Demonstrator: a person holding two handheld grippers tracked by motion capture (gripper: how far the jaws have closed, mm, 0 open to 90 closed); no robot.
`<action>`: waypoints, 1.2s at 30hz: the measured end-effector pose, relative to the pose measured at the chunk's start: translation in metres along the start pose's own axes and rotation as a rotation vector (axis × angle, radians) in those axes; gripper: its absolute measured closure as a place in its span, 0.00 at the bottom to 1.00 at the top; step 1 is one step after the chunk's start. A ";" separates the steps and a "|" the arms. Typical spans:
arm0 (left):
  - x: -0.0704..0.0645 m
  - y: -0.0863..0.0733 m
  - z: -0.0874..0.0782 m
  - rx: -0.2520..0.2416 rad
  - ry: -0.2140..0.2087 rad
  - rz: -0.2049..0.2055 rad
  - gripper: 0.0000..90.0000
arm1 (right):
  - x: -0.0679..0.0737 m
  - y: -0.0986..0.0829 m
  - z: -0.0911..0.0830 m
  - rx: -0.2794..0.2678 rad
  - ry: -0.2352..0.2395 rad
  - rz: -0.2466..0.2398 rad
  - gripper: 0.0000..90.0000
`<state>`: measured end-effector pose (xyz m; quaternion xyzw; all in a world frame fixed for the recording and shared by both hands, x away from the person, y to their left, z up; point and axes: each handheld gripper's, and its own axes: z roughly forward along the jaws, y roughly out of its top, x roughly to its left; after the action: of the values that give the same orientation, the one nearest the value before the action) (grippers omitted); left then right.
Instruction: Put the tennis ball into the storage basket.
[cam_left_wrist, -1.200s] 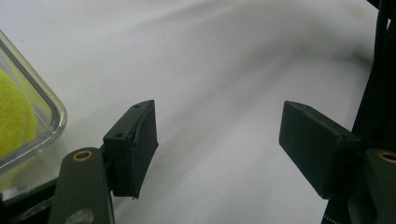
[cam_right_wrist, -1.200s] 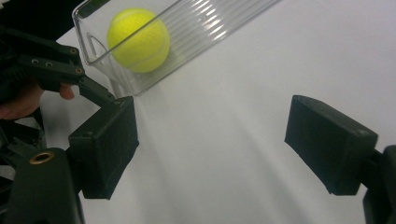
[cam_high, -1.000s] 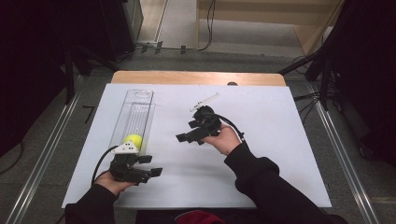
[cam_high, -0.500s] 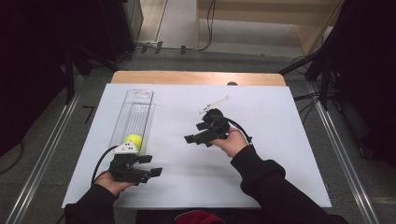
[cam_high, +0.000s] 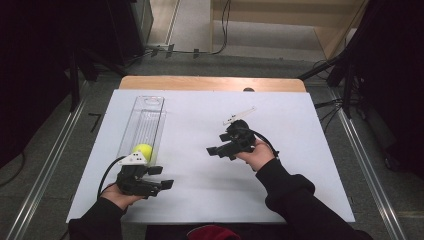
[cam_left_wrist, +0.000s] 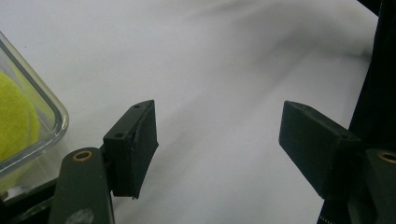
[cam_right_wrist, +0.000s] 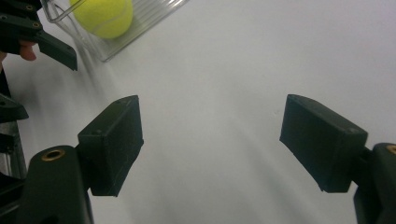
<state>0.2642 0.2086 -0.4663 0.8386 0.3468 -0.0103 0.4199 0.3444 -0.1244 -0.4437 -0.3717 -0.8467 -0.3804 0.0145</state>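
Note:
A yellow tennis ball (cam_high: 142, 150) lies in the near end of a long clear plastic container (cam_high: 145, 117) on the left of the white table top (cam_high: 200, 200). My left gripper (cam_high: 162, 177) rests just in front of that end and is open with nothing between its jaws. In the left gripper view (cam_left_wrist: 219, 140) the ball (cam_left_wrist: 16, 121) and the container rim (cam_left_wrist: 58, 116) sit at its left side. My right gripper (cam_high: 216, 151) hovers over the middle of the table, open and empty. The right gripper view (cam_right_wrist: 210, 140) faces the ball (cam_right_wrist: 102, 16) and the container (cam_right_wrist: 149, 18).
A wooden strip (cam_high: 210, 83) runs along the table's far edge. Metal rails (cam_high: 45, 170) flank the table on the floor. The left gripper (cam_right_wrist: 39, 39) appears at the upper left of the right gripper view. Bare white surface lies between the two grippers.
My right gripper has drifted to the right and slightly nearer to the person, still open. The left gripper, the ball and the container have stayed put.

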 end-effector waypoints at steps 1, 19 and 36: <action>0.000 0.000 0.000 0.000 0.000 0.000 0.32 | 0.000 -0.001 -0.001 0.003 -0.002 0.007 0.21; 0.000 0.000 0.000 0.007 0.004 0.003 0.32 | -0.005 -0.028 -0.026 -0.021 -0.008 0.025 0.21; 0.000 0.000 0.001 0.010 0.004 0.004 0.32 | -0.011 -0.050 -0.044 -0.035 -0.033 0.039 0.21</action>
<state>0.2646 0.2083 -0.4665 0.8414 0.3459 -0.0094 0.4151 0.3089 -0.1818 -0.4472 -0.3945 -0.8328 -0.3884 0.0013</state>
